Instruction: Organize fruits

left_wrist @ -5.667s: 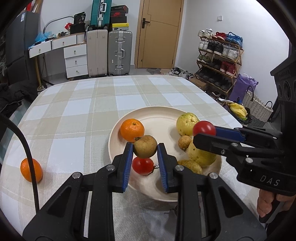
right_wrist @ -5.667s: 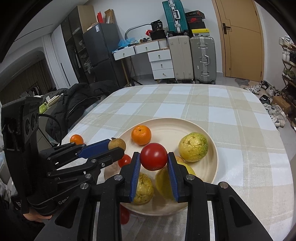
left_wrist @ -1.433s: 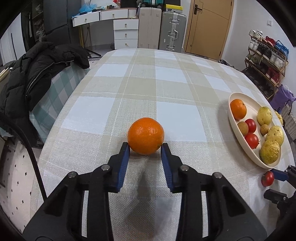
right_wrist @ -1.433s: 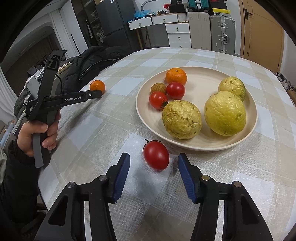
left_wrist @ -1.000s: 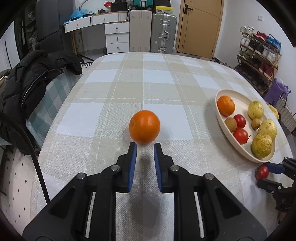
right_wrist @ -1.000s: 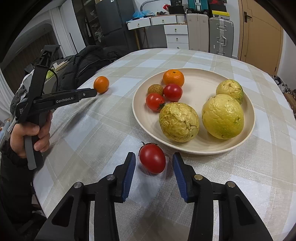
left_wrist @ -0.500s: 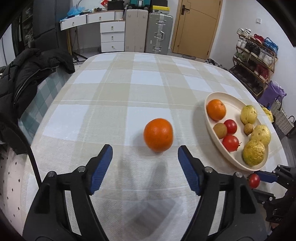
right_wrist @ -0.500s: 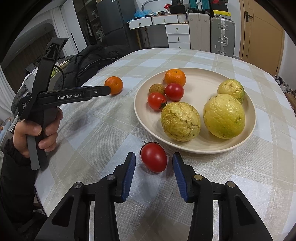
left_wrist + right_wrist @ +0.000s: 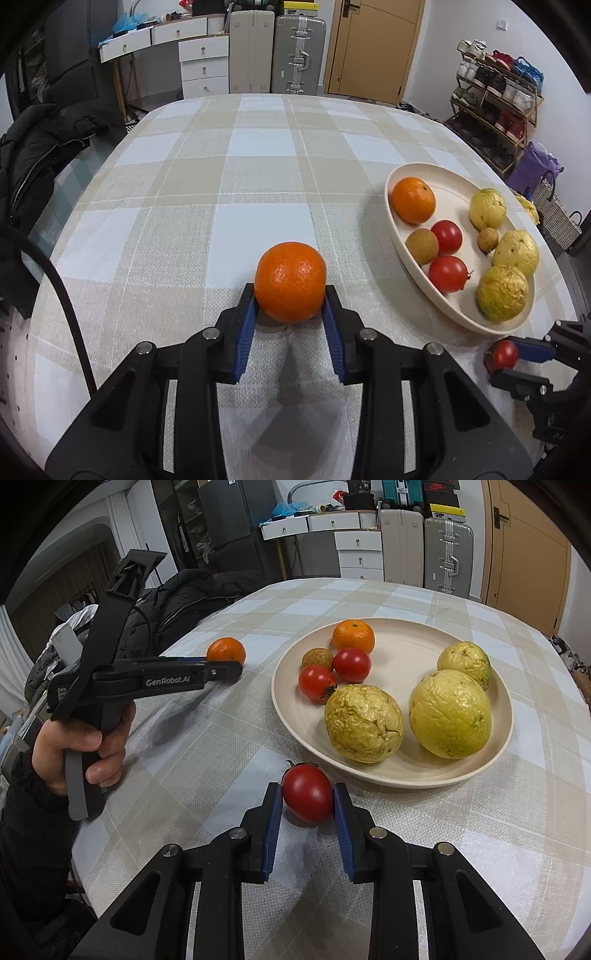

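My left gripper (image 9: 290, 295) is shut on an orange (image 9: 290, 281) low over the checked tablecloth; it also shows in the right wrist view (image 9: 226, 650). My right gripper (image 9: 307, 794) is shut on a red tomato (image 9: 307, 792) on the cloth just in front of the cream plate (image 9: 491, 755); the tomato also shows in the left wrist view (image 9: 503, 354). The plate (image 9: 400, 240) holds another orange (image 9: 413, 199), two tomatoes (image 9: 447, 273), a small brown fruit (image 9: 422, 246) and several yellow wrinkled fruits (image 9: 363, 722).
The round table's near edge runs close below both grippers. A black jacket (image 9: 33, 147) hangs on a chair at the table's left. Suitcases, drawers and a shoe rack (image 9: 495, 96) stand beyond the table.
My left gripper was wide open behind the orange half a second ago; now its jaws grip the orange. My right gripper's jaws have closed in onto the tomato.
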`<state>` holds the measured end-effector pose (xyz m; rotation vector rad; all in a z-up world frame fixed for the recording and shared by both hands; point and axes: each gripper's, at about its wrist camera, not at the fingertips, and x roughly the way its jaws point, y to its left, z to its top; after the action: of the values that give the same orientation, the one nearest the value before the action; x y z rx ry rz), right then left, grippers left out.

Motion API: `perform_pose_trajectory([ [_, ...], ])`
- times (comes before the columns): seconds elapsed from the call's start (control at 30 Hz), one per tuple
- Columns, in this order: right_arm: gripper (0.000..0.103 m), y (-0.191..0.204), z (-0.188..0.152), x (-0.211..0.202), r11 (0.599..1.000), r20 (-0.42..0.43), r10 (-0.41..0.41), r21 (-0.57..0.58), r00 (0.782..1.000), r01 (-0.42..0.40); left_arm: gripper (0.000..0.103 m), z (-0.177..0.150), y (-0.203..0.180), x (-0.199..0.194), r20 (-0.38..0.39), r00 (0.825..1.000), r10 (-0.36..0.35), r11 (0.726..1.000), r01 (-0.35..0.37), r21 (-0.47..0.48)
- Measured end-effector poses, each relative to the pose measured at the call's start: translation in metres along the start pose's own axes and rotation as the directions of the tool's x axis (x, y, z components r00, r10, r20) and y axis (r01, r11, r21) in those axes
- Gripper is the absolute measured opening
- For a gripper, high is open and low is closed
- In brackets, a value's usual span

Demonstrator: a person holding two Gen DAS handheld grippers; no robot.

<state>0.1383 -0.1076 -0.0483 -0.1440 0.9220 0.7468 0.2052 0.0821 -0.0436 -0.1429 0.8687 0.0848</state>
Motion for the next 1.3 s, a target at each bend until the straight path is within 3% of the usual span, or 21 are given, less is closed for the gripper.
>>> perform_pose_trajectory([
  [0.63, 0.029, 0.0, 0.001, -0.014, 1.0, 0.045, 0.021, -0.008, 0.999, -0.021, 0.031, -0.016, -0.044, -0.044, 0.074, 0.995, -0.071, 0.992, 0.063, 0.107],
  [1.3, 0.029, -0.014, 0.011, -0.049, 0.999, 0.182, 0.015, 0.047, 0.983, -0.024, 0.031, -0.02, -0.069, -0.069, 0.119, 0.984, -0.13, 0.983, 0.112, 0.147],
])
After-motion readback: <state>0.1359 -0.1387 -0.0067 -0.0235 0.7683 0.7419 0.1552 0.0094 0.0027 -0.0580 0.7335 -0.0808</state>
